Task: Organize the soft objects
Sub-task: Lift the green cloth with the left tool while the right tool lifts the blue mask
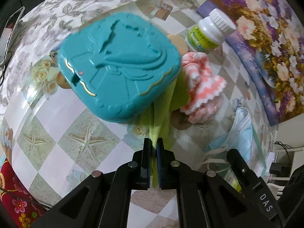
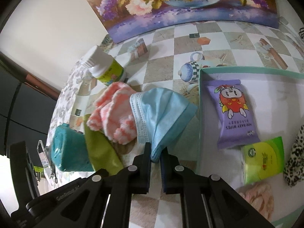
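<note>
Left tongs [image 1: 153,142]: black, two-fingered, angled steeply down toward the bench [image 1: 57,133], jaws pinched on a green cloth [image 1: 161,117]. Right tongs [image 2: 155,150]: same build, angled down toward the bench, jaws clamped on the edge of a blue face mask [image 2: 165,110].

Teal box [image 1: 117,70] motion-blurred, hides part of green cloth [image 1: 161,117]; leopard-print item [image 2: 295,155] cut off at frame edge.

Checkered tablecloth [image 1: 57,152] — floral painting [image 2: 171,3] behind
</note>
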A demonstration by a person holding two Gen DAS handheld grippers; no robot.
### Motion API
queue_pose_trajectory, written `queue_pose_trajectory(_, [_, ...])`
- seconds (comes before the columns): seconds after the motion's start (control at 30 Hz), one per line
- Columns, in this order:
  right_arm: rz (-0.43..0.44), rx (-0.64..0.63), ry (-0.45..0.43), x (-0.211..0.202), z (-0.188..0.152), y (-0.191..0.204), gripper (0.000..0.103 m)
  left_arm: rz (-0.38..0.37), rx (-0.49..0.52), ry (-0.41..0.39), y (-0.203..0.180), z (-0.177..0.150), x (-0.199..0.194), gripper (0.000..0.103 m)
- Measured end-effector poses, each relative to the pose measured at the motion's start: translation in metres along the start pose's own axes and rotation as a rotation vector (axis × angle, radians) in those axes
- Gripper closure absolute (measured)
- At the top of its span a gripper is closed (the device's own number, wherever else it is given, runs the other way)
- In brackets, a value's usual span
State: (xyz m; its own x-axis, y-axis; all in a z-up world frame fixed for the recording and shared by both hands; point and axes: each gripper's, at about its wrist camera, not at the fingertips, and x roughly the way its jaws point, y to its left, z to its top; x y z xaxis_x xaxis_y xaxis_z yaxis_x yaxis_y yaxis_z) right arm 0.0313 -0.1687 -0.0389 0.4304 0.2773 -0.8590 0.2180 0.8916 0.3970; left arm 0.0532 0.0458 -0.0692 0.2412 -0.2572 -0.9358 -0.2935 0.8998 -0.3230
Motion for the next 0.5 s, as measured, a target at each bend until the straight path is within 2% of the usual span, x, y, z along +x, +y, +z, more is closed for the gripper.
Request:
queue_pose_trajectory(0.3, [0.019,0.003,-0.052,-0.031,-0.010,0.007,0.094,-0.054,0.048,-0.055,-0.001,-0.016,-0.038,0.098])
queue_pose_trajectory(0.5, [0.034,0.007,-0.106,-0.054,-0.013,0.011,0.094,-0.110,0.063,-0.083,-0.006,-0.014,-0.056,0.098])
